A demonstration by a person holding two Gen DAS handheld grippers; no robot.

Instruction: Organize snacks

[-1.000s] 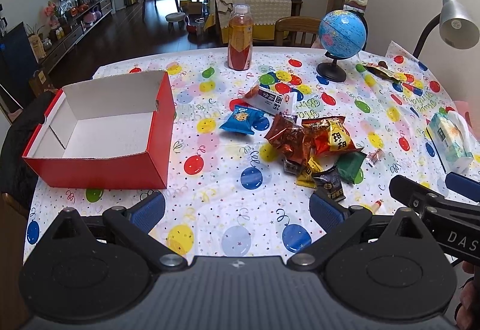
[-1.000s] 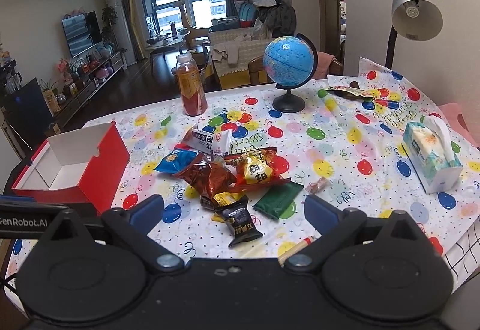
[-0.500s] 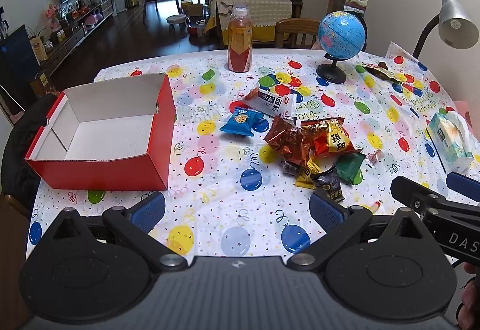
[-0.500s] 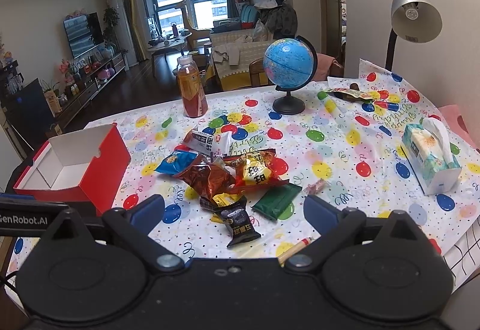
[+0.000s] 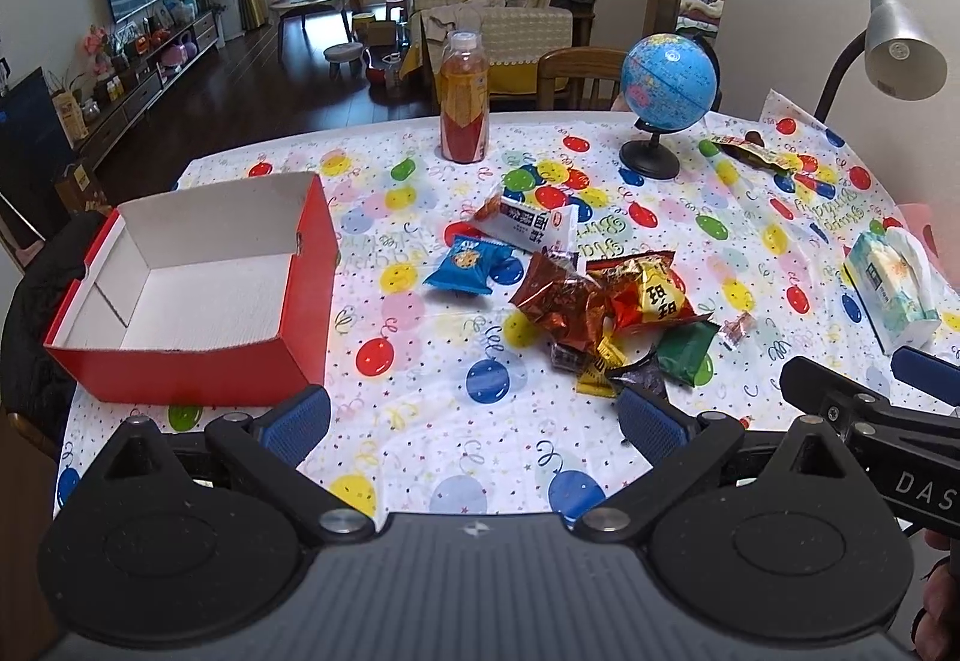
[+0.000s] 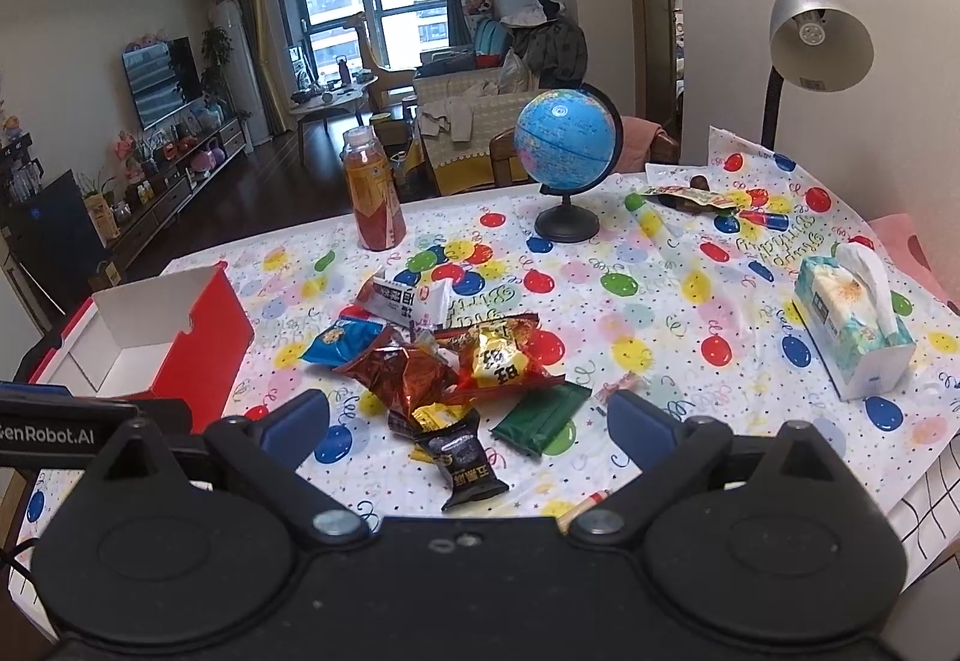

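A heap of snack packets lies mid-table: a blue packet [image 5: 465,265], a white packet [image 5: 528,223], a brown foil bag [image 5: 558,304], a red-yellow bag [image 5: 651,295], a green packet [image 5: 687,355] and a black packet [image 6: 465,457]. An open red box [image 5: 198,277] with a white inside stands empty at the left. My left gripper [image 5: 474,424] is open and empty above the near table edge, between the box and the heap. My right gripper [image 6: 468,427] is open and empty just before the heap, over the black packet.
An orange drink bottle [image 5: 463,105] and a blue globe [image 5: 667,96] stand at the table's far side. A tissue box [image 6: 852,328] sits at the right, a desk lamp [image 6: 816,36] behind it. More wrappers [image 6: 690,196] lie at the far right.
Both grippers have drifted slightly; the views shifted a little. Nothing on the table has moved and both jaws stay open.
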